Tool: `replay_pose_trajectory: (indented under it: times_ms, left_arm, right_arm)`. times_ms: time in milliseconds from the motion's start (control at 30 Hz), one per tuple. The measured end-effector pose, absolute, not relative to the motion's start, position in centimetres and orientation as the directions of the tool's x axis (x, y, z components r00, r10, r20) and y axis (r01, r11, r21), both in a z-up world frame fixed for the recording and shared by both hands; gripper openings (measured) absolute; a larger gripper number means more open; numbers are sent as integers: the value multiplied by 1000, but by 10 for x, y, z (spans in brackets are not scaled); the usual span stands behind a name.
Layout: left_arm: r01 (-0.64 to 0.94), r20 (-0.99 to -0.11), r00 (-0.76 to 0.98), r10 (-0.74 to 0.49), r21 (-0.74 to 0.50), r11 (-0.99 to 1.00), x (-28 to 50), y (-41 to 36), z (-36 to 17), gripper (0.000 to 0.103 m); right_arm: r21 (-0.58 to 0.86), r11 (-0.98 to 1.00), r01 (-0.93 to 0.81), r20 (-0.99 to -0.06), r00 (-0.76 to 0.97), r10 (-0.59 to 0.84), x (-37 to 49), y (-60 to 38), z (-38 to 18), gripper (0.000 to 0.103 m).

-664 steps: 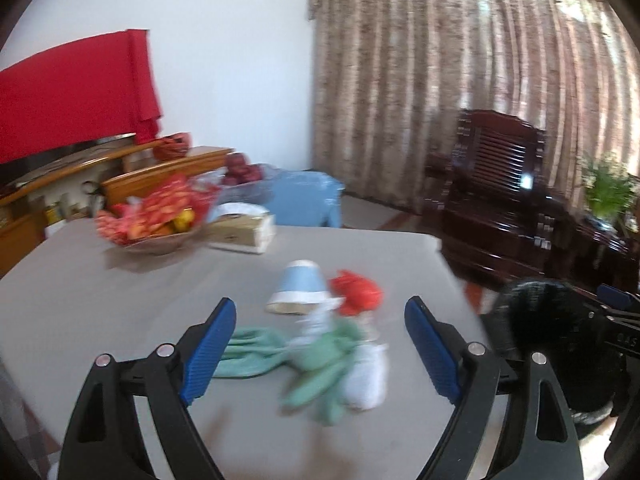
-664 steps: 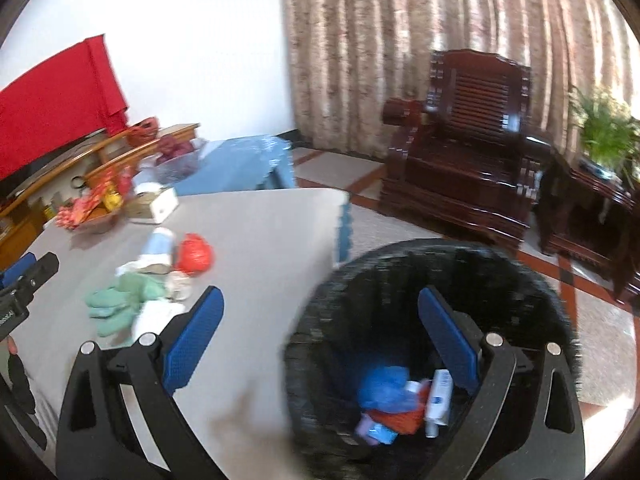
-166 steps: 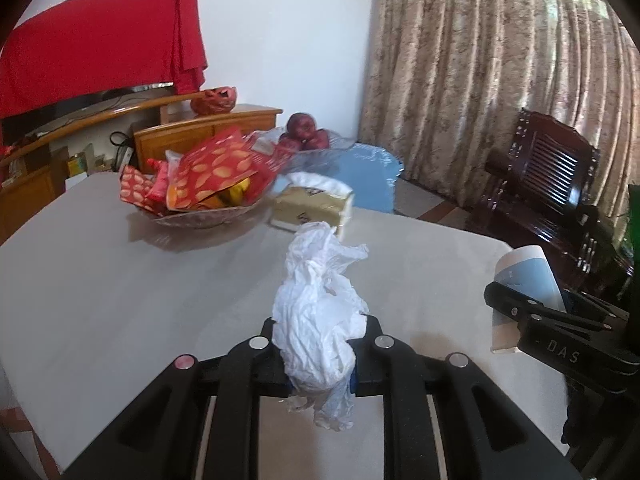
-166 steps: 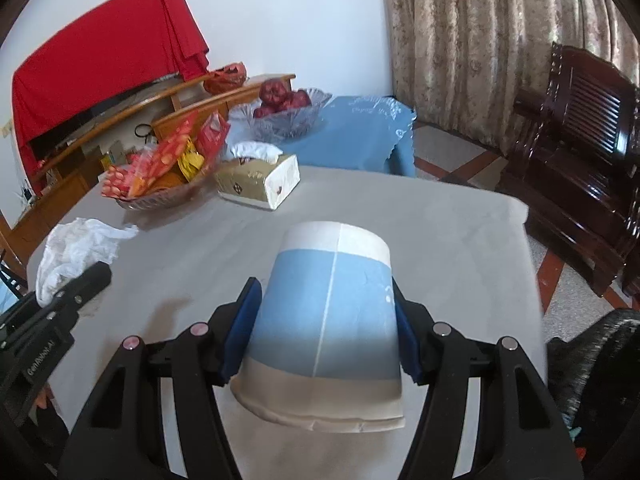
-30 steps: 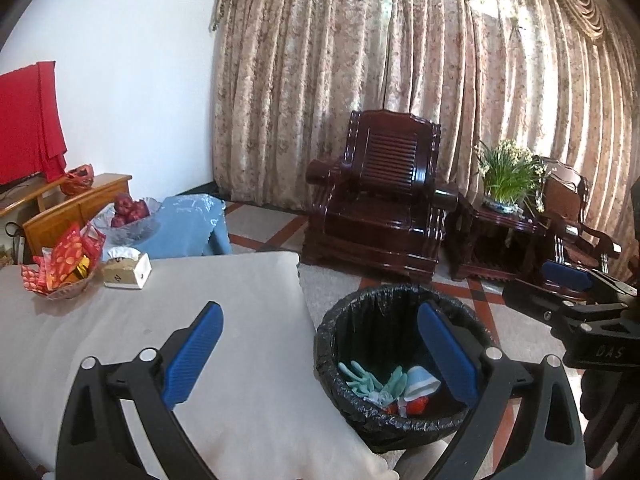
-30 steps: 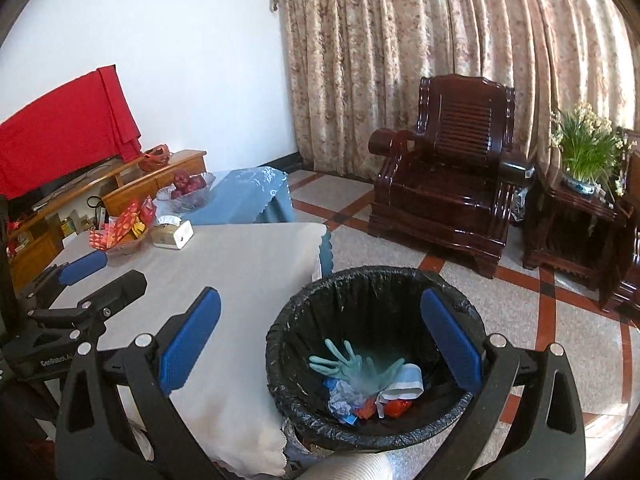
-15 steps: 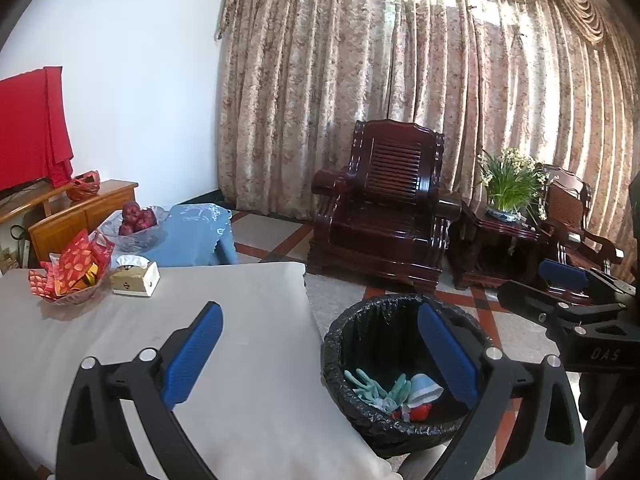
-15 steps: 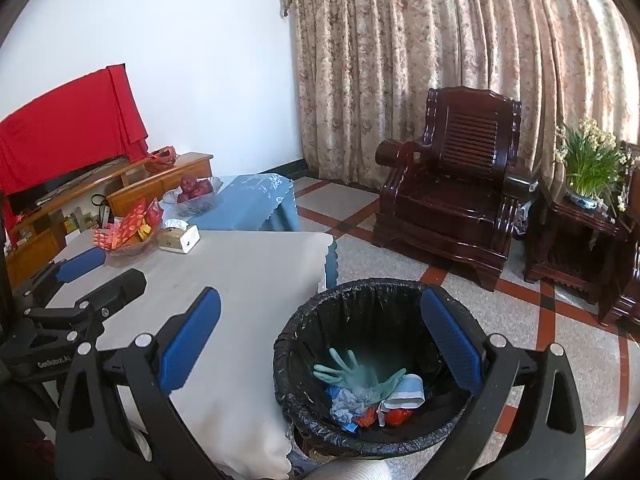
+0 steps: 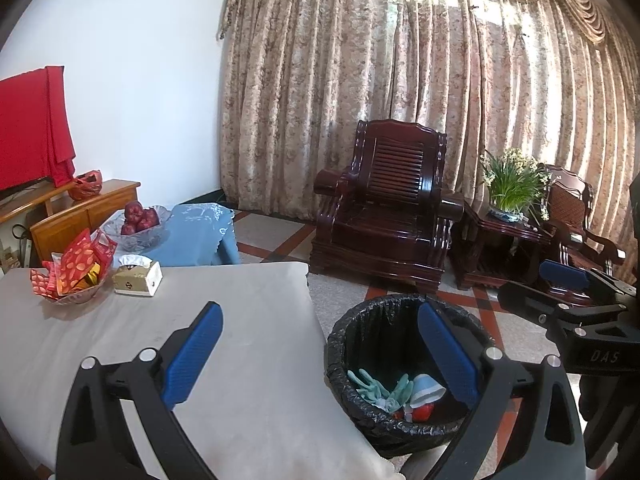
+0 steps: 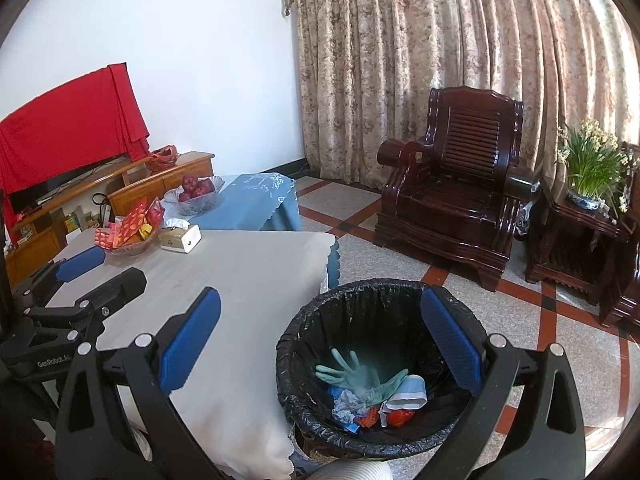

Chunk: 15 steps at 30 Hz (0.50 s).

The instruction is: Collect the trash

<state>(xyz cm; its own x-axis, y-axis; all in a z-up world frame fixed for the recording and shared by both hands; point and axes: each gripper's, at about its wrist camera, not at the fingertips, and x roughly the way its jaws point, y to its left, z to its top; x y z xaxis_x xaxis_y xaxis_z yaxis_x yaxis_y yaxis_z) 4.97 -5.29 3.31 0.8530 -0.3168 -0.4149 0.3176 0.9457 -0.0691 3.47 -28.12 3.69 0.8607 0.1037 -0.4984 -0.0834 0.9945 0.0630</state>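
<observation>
— Where had the trash ended up?

— In the black-lined bin (image 10: 372, 360) on the floor, at the table (image 10: 256, 276) corner: green gloves (image 10: 352, 376), a blue paper cup (image 10: 408, 390), something red, all heaped at the bottom.

— And the tongs?

— Both spread wide, gripping nothing. The right gripper (image 10: 320, 340) hung above the bin's mouth, the nearer of the two; the left gripper (image 9: 320, 348) straddled the table edge and bin rim. The trash lay below and slightly right of each.

— Anything left on the table?

— Only a snack bowl (image 9: 74, 276) and tissue box (image 9: 138, 278) at the far end — nothing I'd call rubbish.
</observation>
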Motion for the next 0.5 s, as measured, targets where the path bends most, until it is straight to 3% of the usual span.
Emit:
replay_pose_trajectory:
  times_ms: [500]
  left_arm:
    - [316, -417, 853, -314, -67, 946, 50, -50, 32, 96]
  right_arm:
    - [65, 995, -80, -498, 861, 102, 36, -281, 35, 97]
